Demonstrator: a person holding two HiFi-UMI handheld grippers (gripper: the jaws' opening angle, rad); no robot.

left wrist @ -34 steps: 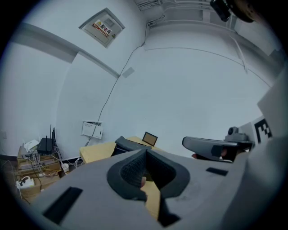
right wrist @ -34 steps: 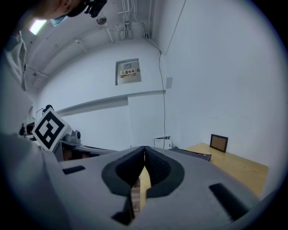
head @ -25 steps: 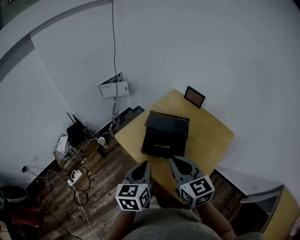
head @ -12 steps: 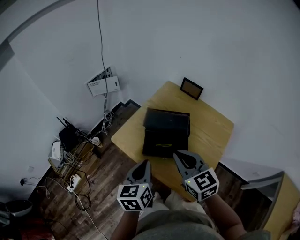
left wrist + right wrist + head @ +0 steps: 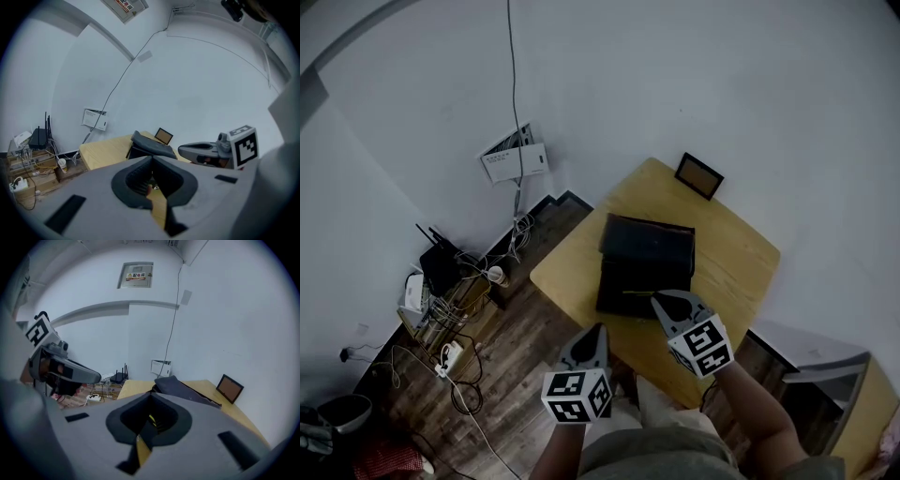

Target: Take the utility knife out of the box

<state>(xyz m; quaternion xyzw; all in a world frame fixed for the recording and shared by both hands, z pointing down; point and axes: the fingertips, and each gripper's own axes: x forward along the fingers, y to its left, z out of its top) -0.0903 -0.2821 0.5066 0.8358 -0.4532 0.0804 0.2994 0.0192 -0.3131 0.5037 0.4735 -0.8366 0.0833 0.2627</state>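
A black box point(image 5: 644, 265) lies open on the wooden table point(image 5: 731, 253), its lid point(image 5: 648, 238) tipped back toward the wall. A thin yellow streak point(image 5: 635, 293) shows in the box's near part; I cannot tell whether it is the utility knife. My right gripper point(image 5: 657, 299) is shut and empty, its tip over the box's near edge. My left gripper point(image 5: 593, 329) is shut and empty too, lower left, by the table's near edge. The right gripper view looks over its shut jaws at the box point(image 5: 182, 389). In the left gripper view the box point(image 5: 148, 145) lies ahead.
A small dark picture frame point(image 5: 699, 175) stands at the table's far edge by the wall. Routers, a power strip and tangled cables point(image 5: 442, 281) clutter the wooden floor at left. A white wall box point(image 5: 512, 161) hangs above them. A pale cabinet point(image 5: 802, 364) stands at right.
My right gripper has moved forward, from short of the box to its near edge. The left gripper has stayed low by the table's edge. The head camera shifted slightly.
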